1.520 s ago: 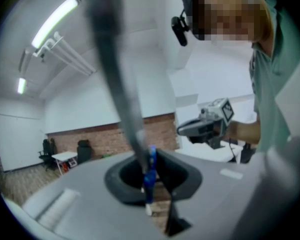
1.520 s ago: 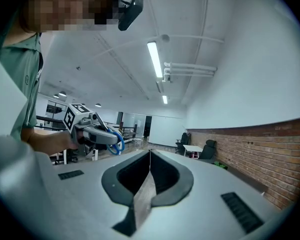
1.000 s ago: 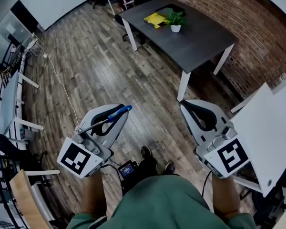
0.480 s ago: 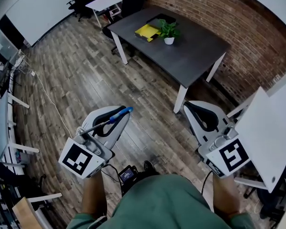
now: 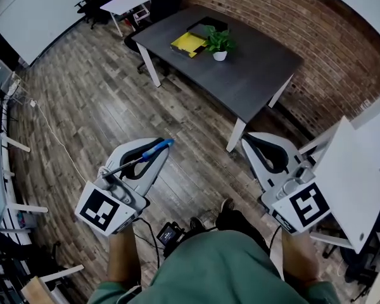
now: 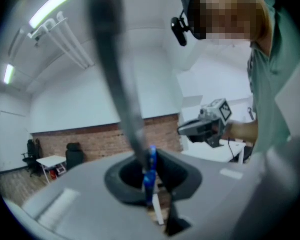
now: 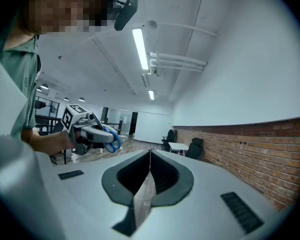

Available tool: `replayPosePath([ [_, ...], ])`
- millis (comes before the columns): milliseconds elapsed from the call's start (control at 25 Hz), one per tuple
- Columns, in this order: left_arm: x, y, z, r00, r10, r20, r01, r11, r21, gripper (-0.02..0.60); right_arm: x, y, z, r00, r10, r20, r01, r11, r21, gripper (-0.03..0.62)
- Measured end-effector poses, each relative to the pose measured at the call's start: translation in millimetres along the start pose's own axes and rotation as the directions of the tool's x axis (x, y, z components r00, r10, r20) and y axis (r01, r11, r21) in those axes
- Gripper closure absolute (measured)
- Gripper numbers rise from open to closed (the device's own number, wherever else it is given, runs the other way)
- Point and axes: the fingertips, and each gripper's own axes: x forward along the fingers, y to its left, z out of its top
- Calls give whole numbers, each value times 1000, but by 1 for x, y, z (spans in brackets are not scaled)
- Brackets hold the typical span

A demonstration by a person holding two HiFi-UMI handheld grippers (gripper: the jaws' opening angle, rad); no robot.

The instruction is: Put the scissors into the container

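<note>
The right gripper (image 7: 149, 159) has its jaws pressed together, with nothing between them. Farther left, the left gripper (image 7: 101, 132) carries blue-handled scissors (image 7: 111, 140). A brick wall (image 7: 240, 149) runs along the right.

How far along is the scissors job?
Done: the scissors are gripped in the left tool. In hand: they're held above the wood floor, short of the dark table. Left: reach the black tray on that table, possibly the container, and drop them in. Right tool is shut and empty.
</note>
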Motion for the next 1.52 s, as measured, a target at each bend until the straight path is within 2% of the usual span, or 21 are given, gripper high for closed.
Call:
replayPosePath([
  [160, 34, 18, -1, 1000, 22, -18, -22, 1000, -8, 534, 14, -39, -7, 1000, 15, 10, -15, 1000, 15, 588],
  [560, 108, 57, 3, 991, 118, -65, -119, 993, -7, 534, 60, -124, -16, 991, 119, 58, -121, 992, 33, 588],
  [840, 139, 81, -4, 987, 125, -98, -127, 992, -13, 534, 84, -158, -28, 990, 130, 56, -134, 989, 67, 588],
  [1120, 159, 132, -21, 991, 89, -101, -92, 995, -26, 534, 132, -181, -39, 995, 95, 30, -97, 991, 90, 588],
  [1520, 184, 235, -39, 997, -35, -62, 34, 999, -12, 534, 221, -209, -33, 999, -35, 4, 35, 996, 83, 588],
])
